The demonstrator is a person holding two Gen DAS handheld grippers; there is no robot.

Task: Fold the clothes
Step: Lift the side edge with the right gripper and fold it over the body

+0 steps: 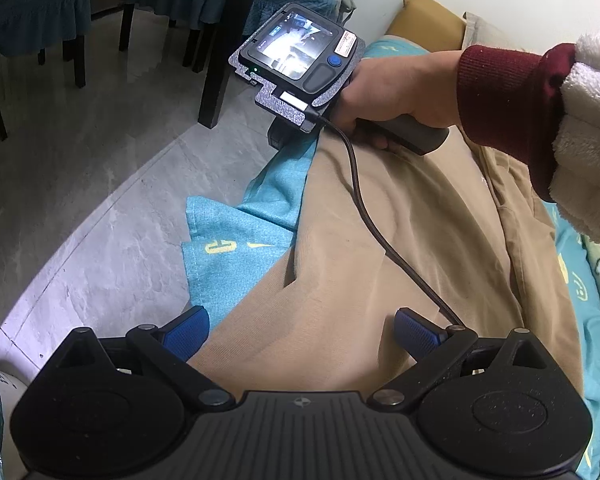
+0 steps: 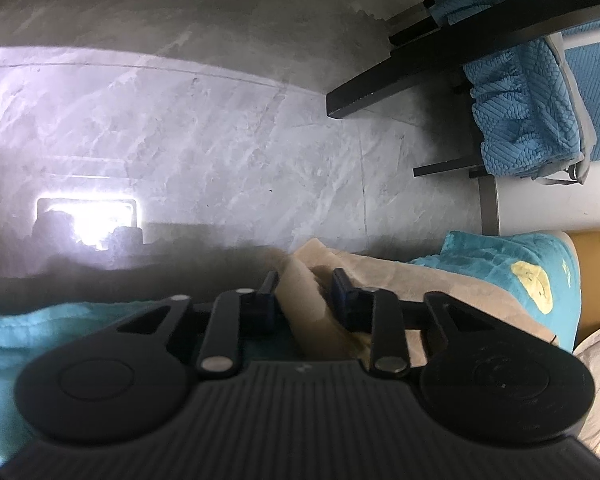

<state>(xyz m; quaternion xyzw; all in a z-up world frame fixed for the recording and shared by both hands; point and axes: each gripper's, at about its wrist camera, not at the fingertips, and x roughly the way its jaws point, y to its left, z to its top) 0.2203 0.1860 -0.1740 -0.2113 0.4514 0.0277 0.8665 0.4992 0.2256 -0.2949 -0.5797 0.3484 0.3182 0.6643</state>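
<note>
A tan garment (image 1: 380, 220) lies spread over a teal blanket (image 1: 228, 248) on a bed edge. My left gripper (image 1: 300, 320) hangs open just above the garment's near part, its blue pads (image 1: 188, 328) wide apart and holding nothing. At the garment's far edge a person's hand (image 1: 400, 84) in a dark red sleeve holds the right gripper's body (image 1: 300, 52), whose fingers are hidden in this view. In the right wrist view my right gripper (image 2: 305, 282) pinches a raised fold of the tan garment (image 2: 304, 308) at the bed edge, with both pads against the cloth.
A black cable (image 1: 364, 208) trails across the garment. Grey tiled floor (image 2: 220, 140) lies beyond the bed edge. A dark table leg (image 1: 224, 60) and chairs with blue covers (image 1: 36, 16) stand close by. A yellow pillow (image 1: 424, 20) rests by the wall.
</note>
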